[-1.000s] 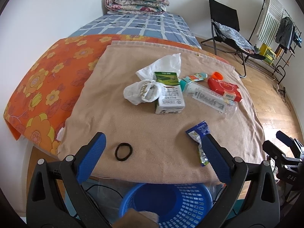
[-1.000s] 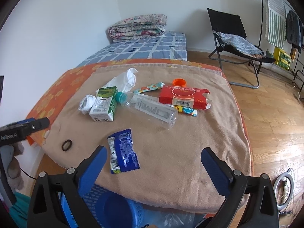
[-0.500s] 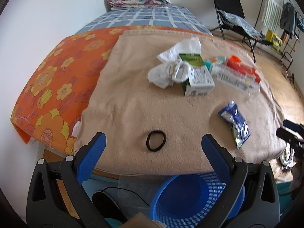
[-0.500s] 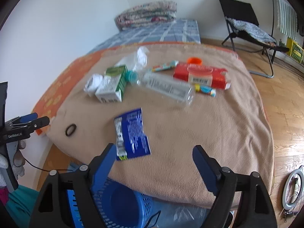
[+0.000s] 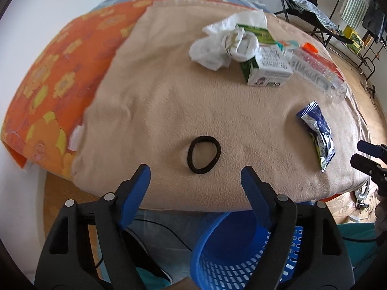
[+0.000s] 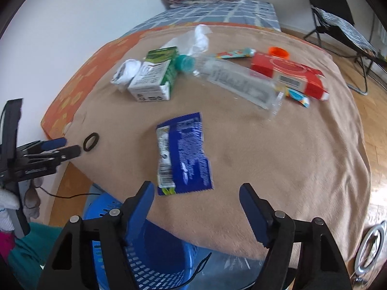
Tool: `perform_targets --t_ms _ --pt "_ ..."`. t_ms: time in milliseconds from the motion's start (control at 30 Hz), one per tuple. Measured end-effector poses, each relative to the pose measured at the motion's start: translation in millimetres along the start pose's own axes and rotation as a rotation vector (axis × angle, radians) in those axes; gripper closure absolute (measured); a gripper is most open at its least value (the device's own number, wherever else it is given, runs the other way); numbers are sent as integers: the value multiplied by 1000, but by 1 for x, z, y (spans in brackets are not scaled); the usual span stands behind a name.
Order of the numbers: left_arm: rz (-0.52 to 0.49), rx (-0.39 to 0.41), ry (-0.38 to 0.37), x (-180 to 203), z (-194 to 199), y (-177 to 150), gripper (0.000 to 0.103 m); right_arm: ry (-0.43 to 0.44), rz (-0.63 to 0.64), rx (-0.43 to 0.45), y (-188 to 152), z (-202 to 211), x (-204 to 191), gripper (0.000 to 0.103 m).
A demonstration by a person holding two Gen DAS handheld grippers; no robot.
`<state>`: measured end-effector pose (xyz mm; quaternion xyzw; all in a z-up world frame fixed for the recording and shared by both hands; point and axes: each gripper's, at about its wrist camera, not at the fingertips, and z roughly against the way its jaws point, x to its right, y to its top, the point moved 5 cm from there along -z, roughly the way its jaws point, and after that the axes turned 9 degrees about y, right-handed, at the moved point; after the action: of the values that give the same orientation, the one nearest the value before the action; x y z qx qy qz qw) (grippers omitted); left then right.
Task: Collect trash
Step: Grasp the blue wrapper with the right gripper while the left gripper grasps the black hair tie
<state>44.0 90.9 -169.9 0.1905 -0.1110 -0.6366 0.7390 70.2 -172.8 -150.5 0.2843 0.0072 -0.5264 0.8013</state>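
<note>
Both empty, wide-open grippers, left gripper (image 5: 194, 178) nearing thin black elastic ring (image 5: 202, 154), are risking pinching beige fleece blanket (image 5: 157, 101) instead.

One carton (image 6: 154, 79), one bottle (image 6: 237, 79), one wrapper (image 6: 186, 154), one hair tie (image 5: 202, 155)

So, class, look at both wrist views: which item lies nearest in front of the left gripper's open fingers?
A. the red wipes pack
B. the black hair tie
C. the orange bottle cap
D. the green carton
B: the black hair tie lies on the beige blanket just ahead of the open left gripper.
</note>
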Motion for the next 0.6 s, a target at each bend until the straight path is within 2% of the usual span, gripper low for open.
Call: perform_targets --t_ms 67,233,433,500,600 --pt "-26 1 6 7 -5 2 34 8 13 -1 3 -6 -5 27" --pt "-25 -15 -3 13 -15 11 34 -5 31 -35 12 -31 -10 16" --pt "-8 -51 6 6 -31 17 35 -58 43 -57 20 -49 -8 16" --pt "13 -77 2 0 -40 17 44 -58 25 -60 23 -52 -4 16" --pt "25 -77 -10 -5 -43 20 46 -41 8 -70 26 -59 -2 16"
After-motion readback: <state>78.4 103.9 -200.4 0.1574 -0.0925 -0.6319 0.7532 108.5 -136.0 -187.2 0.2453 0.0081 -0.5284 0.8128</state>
